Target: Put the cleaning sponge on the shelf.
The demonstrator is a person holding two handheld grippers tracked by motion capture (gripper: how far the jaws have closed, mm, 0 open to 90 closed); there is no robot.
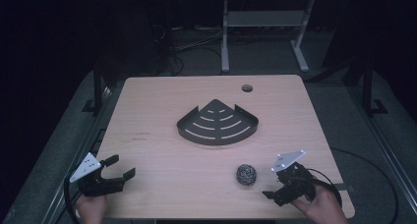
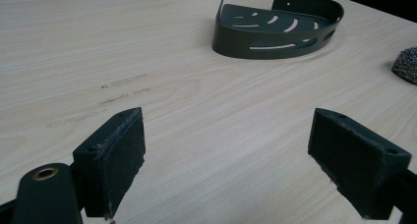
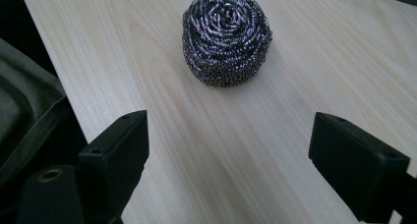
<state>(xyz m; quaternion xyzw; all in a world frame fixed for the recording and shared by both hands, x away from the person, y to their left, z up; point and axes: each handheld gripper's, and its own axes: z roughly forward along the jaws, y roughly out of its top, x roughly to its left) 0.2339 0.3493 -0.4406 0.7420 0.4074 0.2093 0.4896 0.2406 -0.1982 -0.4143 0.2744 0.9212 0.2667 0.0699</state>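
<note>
The right gripper (image 3: pixel 228 155) is held with its jaws spread wide and empty, the steel scourer (image 3: pixel 226 35) lying just ahead of them, seemingly lined up for a grasp. The left gripper (image 2: pixel 226 160) is likewise kept wide open and empty over bare table (image 2: pixel 98 47), with the dark corner tray (image 2: pixel 275 32) well beyond its jaws.

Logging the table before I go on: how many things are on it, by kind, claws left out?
Rack: 1
Steel scourer: 1
Total: 2
</note>
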